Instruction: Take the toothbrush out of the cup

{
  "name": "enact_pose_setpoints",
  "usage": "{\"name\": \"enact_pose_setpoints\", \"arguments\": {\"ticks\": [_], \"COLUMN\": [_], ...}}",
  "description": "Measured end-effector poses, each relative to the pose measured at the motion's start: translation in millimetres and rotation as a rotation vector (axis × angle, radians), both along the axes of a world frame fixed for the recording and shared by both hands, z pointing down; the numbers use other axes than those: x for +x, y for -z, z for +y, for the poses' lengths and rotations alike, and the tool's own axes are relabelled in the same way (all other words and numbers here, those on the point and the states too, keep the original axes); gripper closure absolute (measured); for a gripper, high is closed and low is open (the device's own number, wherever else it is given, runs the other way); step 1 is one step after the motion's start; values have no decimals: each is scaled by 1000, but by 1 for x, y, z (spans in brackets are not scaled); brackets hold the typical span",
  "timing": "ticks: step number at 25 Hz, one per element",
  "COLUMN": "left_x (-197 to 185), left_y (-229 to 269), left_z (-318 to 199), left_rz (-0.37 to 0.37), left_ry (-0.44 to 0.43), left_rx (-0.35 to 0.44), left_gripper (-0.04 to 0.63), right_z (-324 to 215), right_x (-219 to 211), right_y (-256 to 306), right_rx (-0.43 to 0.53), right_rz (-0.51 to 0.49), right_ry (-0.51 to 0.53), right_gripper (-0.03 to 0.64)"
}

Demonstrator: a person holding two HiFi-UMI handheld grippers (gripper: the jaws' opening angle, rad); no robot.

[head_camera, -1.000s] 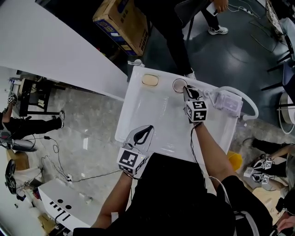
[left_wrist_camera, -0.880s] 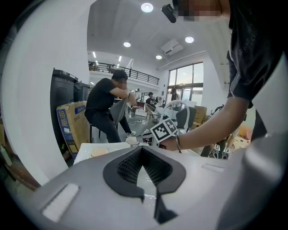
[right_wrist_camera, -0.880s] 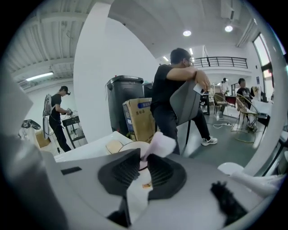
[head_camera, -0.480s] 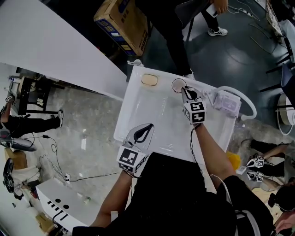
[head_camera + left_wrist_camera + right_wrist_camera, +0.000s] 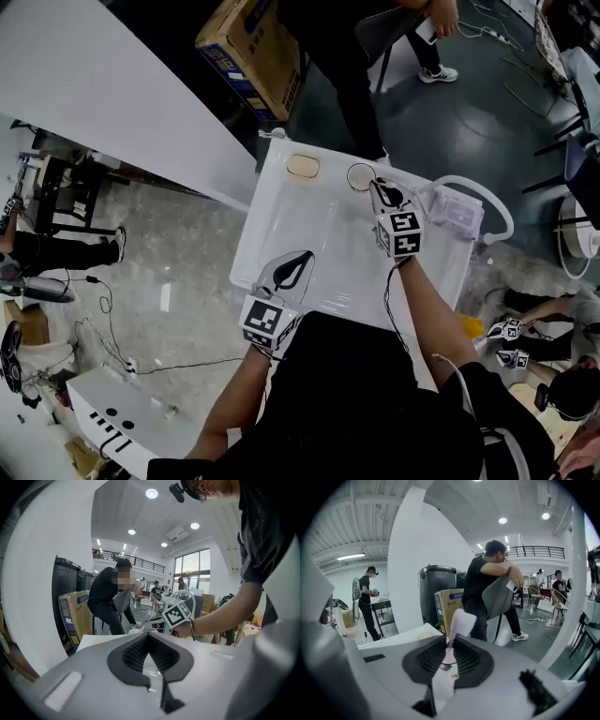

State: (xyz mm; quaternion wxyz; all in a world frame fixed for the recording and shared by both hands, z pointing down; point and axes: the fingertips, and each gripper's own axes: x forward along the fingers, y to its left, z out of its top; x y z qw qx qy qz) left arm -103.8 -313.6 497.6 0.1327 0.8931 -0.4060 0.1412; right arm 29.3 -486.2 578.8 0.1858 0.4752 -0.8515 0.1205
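The right gripper [image 5: 379, 191] is clenched on the pink toothbrush [image 5: 458, 622]. In the right gripper view the 2 dark pads [image 5: 430, 656] press on the handle from either side. The pale head sticks up past the jaw tips, tilted slightly to the right. In the head view this gripper is over the far right part of the white table [image 5: 300, 234], its tips just beside the near right rim of the cup [image 5: 360, 175]. The cup stands upright near the table's far edge. I cannot tell whether the lower end of the handle is clear of the cup, since the jaws cover it.

The left gripper [image 5: 302, 257] is closed on nothing. In the left gripper view its jaw tips meet, and only bare table shows in the gap nearer the camera. It is over the near left part of the table, well apart from the cup.

A tan oval dish [image 5: 305, 166] lies left of the cup along the far edge. To the right of the right gripper sits a clear box [image 5: 457, 208] with a white hose [image 5: 497, 211] looping from it. Beyond the table a person [image 5: 342, 66] stands beside a cardboard box [image 5: 248, 45] on the floor.
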Motion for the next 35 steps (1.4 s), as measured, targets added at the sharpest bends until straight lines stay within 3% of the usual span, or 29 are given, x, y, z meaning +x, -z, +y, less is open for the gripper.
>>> {"name": "enact_pose_setpoints", "arguments": {"ticks": [16,35], "left_x": [2,19], "left_y": [14,18], "left_z": [21,39], "left_rz": [33,66], "left_ry": [18,-12], "left_rx": [54,57], "left_gripper": [586,586], "right_z": [32,86], "right_x": [12,39], "right_y": [33,86], "right_rx": [52,138], "right_rz": [27,-12], "right_ry": [-1,-33], "right_gripper": [561,561]}}
